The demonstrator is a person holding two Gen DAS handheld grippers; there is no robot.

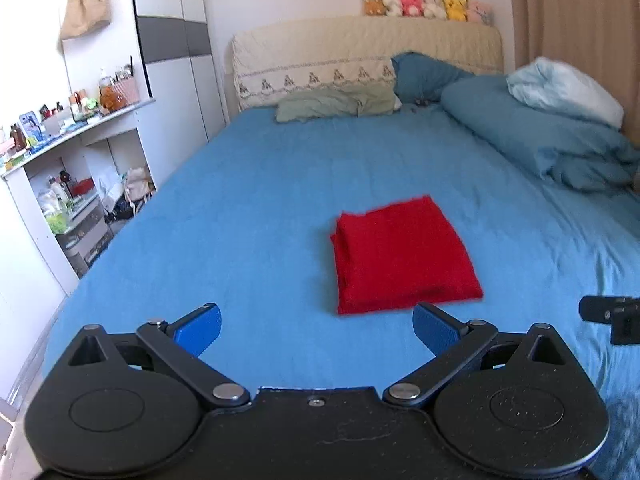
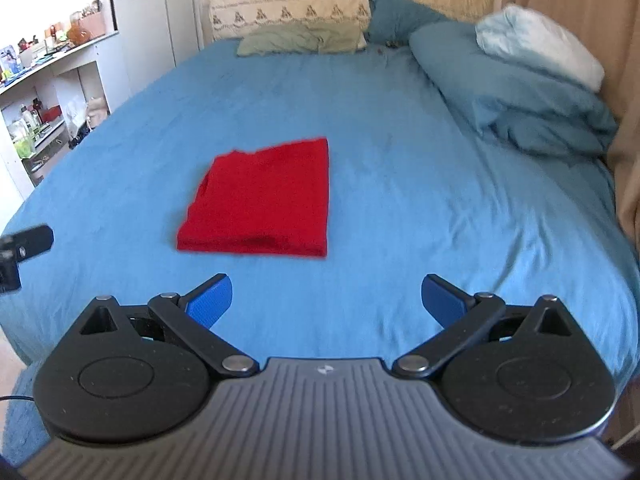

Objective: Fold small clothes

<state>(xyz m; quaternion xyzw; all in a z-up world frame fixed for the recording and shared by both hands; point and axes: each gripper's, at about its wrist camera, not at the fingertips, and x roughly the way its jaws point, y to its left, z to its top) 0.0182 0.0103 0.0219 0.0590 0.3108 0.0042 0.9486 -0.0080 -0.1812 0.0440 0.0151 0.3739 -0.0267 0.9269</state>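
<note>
While both show folded red cloth (image 1: 404, 254), plush toys (image 1: 428, 4) left-wrist only

Bare blue sheet (image 2: 400, 200) rings the folded red cloth (image 2: 264, 200); heaped duvet (image 2: 512, 96) blocks the right.

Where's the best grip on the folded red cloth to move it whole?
Probably the thick folded near edge of the folded red knit cloth, approached low from the foot of the blue bed sheet. The layers stack flush there; the far left corner is ragged. The open right hand-held gripper sits nearest.
</note>
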